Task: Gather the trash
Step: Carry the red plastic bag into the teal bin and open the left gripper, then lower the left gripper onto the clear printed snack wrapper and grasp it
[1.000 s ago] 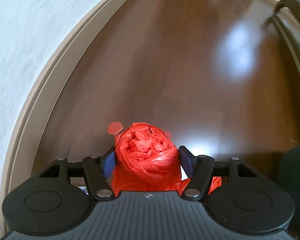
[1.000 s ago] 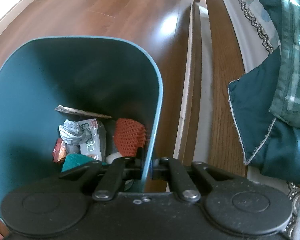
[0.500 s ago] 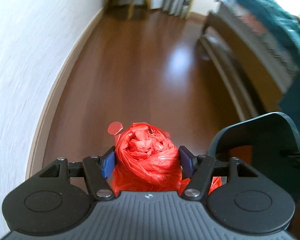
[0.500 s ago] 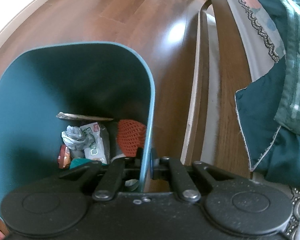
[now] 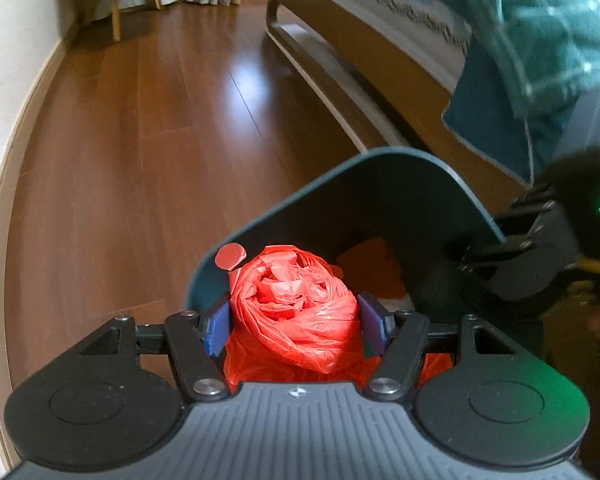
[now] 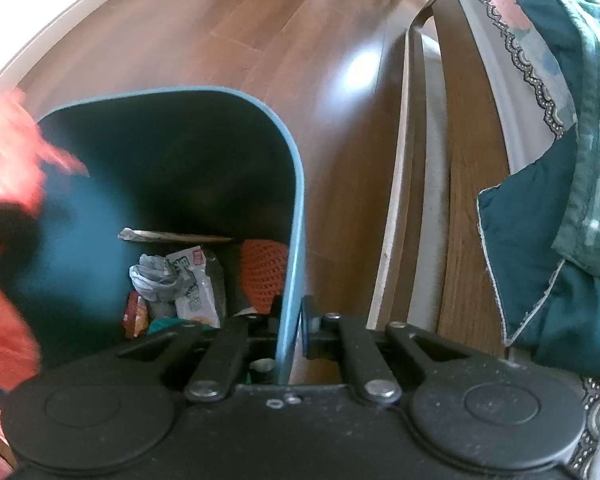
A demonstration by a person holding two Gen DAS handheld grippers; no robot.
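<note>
Left gripper: the left gripper is clamping a crumpled red plastic bag between its blue pads, both pads pressing into the bag's sides.
Red plastic bag: it is hanging just at the near rim of the bin, over the opening; in the right wrist view it is showing as a red blur at the bin's left side.
Right gripper: the right gripper is pinching the bin's right wall, one finger inside the bin and one outside, the jaws nearly together on the thin wall.
Bin: the teal trash bin is standing on the wood floor, just beside the bed frame.
Inside the bin: an orange net, a printed wrapper and a grey crumpled bag are lying at the bottom.
Beyond the bin: a teal blanket is hanging over the bed's edge.
</note>
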